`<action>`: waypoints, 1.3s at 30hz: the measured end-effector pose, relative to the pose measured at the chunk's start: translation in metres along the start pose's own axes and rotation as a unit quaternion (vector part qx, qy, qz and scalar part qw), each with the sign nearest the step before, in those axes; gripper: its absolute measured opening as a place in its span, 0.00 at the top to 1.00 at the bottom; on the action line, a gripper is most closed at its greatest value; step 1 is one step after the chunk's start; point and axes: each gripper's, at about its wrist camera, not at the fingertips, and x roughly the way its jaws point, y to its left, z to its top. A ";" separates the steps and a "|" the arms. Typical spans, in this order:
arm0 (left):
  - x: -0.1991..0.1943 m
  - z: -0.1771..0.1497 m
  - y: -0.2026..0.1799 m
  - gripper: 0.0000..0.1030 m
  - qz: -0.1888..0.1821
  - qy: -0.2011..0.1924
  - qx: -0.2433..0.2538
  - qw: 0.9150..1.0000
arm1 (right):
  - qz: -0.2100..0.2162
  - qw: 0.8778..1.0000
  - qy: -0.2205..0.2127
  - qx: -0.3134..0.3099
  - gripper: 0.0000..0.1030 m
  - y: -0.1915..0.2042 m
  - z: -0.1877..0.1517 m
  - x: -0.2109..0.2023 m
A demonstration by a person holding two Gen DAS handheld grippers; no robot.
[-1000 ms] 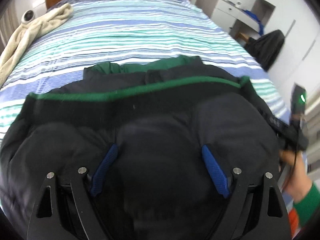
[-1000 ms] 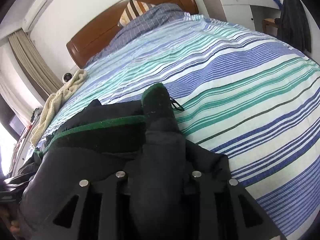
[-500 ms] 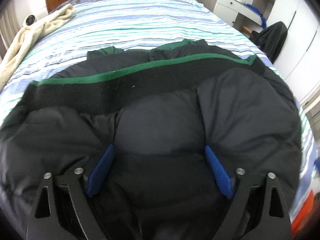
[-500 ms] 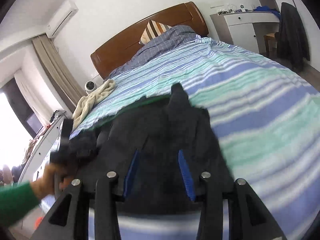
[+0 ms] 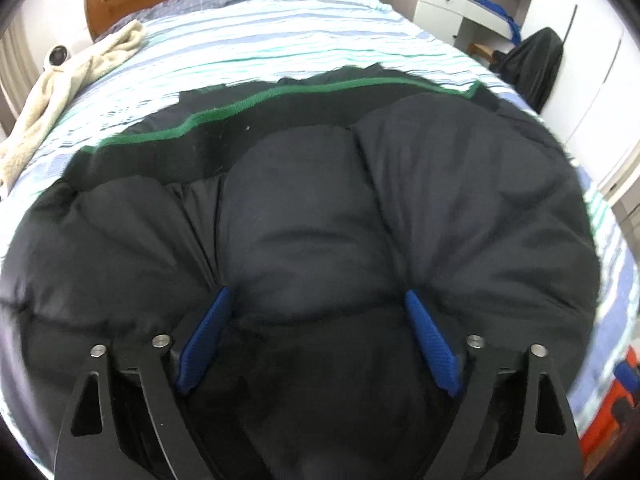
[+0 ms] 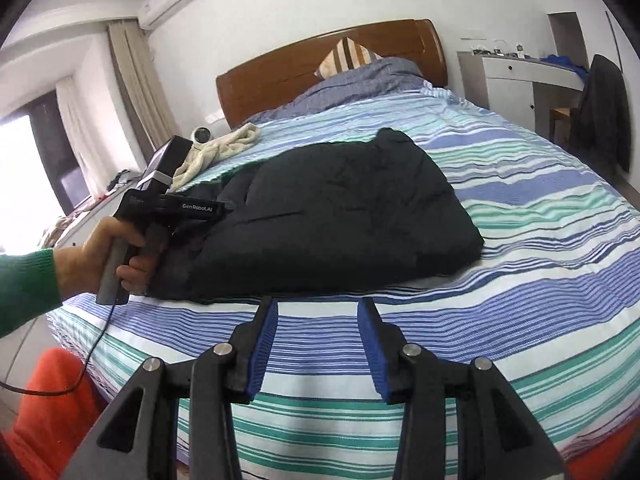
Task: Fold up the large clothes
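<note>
My right claw [image 6: 317, 322] is empty, jaws apart, over bare bed [image 6: 540, 288] short of the jacket's [image 6: 340, 216] near hem. Left claw [image 5: 316, 312] is wide open, pressed into the padding, gripping nothing. Jacket's long axis runs toward the headboard [image 6: 332, 64]; open bedspread to its right, beige towel [image 6: 220, 152] far left.

My left gripper [image 5: 316, 320] presses its 2 blue pads [image 5: 430, 340], ribbed and rubbery-looking, into the jacket [image 5: 320, 208]: matt dark cloth, puffy and quilted, with a fuzzy green trim. My right gripper [image 6: 316, 344] has matt black plastic-looking arms (with bright metal rivets). The bedsheet [image 6: 520, 280] is soft striped cloth, the headboard [image 6: 288, 76] glossy polished wood, the towel [image 6: 224, 148] nubby cream fabric.
</note>
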 end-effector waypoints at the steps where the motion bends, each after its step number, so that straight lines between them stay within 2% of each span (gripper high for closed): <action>1: -0.012 -0.009 -0.003 0.16 -0.014 -0.008 0.001 1.000 | 0.001 1.000 -0.003 0.001 0.59 0.001 0.001 -0.002; 4: -0.020 -0.027 -0.008 0.16 -0.029 -0.021 0.005 0.999 | 0.005 1.000 -0.008 0.001 0.59 0.003 -0.005 -0.009; 9: 0.005 -0.031 -0.010 0.13 -0.009 -0.024 0.019 0.999 | 0.012 1.000 0.011 0.008 0.59 0.002 -0.009 0.004; 12: 0.005 -0.027 -0.012 0.14 -0.003 -0.020 0.017 1.000 | 0.009 1.000 0.016 0.000 0.59 0.004 -0.011 0.006; 14: -0.009 -0.031 -0.015 0.18 -0.013 -0.020 0.018 1.000 | 0.010 1.000 0.016 0.004 0.59 0.002 -0.013 0.004; 17: -0.031 -0.052 -0.020 0.18 -0.035 -0.030 0.028 0.999 | 0.011 1.000 0.014 0.012 0.59 -0.002 -0.016 -0.001; 20: -0.025 -0.062 -0.018 0.17 -0.033 -0.033 0.032 0.998 | 0.019 1.000 0.017 0.019 0.59 -0.003 -0.016 0.003; 24: -0.014 -0.059 -0.014 0.16 -0.031 -0.034 0.019 0.999 | 0.024 0.999 0.026 0.017 0.59 0.000 -0.015 0.013; 27: -0.025 -0.059 -0.020 0.19 -0.022 -0.033 0.021 0.999 | 0.019 1.000 0.019 0.013 0.59 0.000 -0.015 0.007; 29: -0.038 -0.069 -0.025 0.19 -0.034 -0.038 0.028 0.998 | 0.012 1.000 0.012 0.019 0.59 -0.006 -0.014 0.002; 32: -0.035 -0.085 -0.029 0.18 -0.016 -0.044 0.037 0.998 | 0.012 0.999 0.013 0.038 0.59 -0.016 -0.016 0.003; 36: -0.028 -0.089 -0.041 0.17 0.018 -0.044 0.059 0.997 | 0.018 0.998 0.029 0.059 0.59 -0.022 -0.016 0.018; 39: -0.043 -0.086 -0.041 0.18 0.000 -0.032 0.056 0.998 | 0.012 0.996 0.030 0.089 0.58 -0.033 -0.012 0.017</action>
